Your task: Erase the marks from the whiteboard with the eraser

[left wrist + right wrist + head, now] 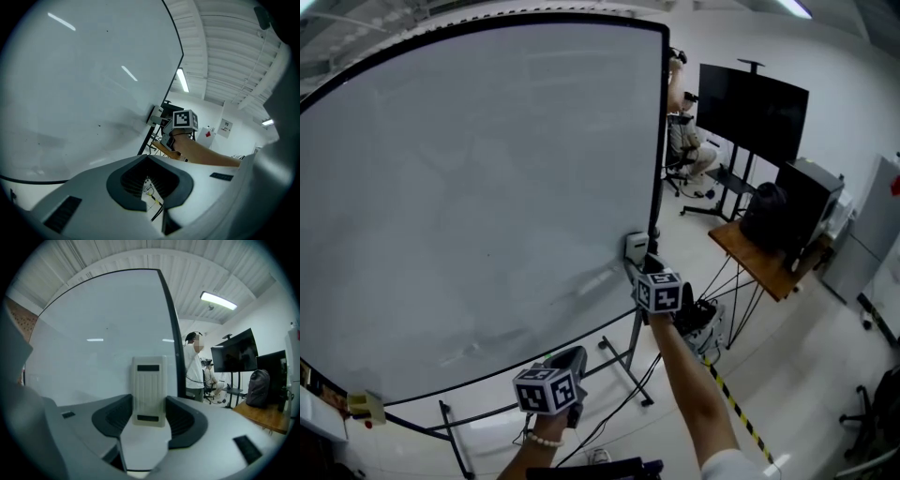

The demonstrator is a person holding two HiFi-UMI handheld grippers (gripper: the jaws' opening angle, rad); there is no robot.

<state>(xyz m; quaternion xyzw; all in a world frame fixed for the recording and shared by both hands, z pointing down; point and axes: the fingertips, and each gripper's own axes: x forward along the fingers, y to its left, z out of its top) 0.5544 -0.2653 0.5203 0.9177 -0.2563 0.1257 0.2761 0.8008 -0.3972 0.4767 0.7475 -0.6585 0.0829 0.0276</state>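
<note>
Head view, left to right. The whiteboard [478,187] fills the left two-thirds of the field. It has a pale grey surface in a thin black frame and stands on a dark metal stand [630,361]. Faint grey smears [473,349] lie toward its 6 o'clock rim.

Below that rim, at 6 o'clock in the field, the left tongs [572,360] are held off the board. In the left gripper view these tongs [148,159] are clenched tip to tip with nothing between them. A white bead bracelet [546,440] circles the wrist behind them.

At the board's 4 o'clock edge, just inside the frame, the right tongs [636,262] grasp the eraser [636,247]. In the right gripper view the tongs [149,401] clamp the two long sides of the upright, ribbed, cream-coloured eraser [148,385]. Its flat back faces the camera and its far face is turned to the board. Contact with the surface cannot be confirmed.

To the right of the board, at 1 o'clock, a seated person [686,141] is partly hidden by the frame. Next comes a black monitor [753,111] on a floor stand. At 3 o'clock a wooden counter [764,262] carries a black backpack [766,214]. Yellow-and-black tape [731,403] crosses the floor at 5 o'clock.
</note>
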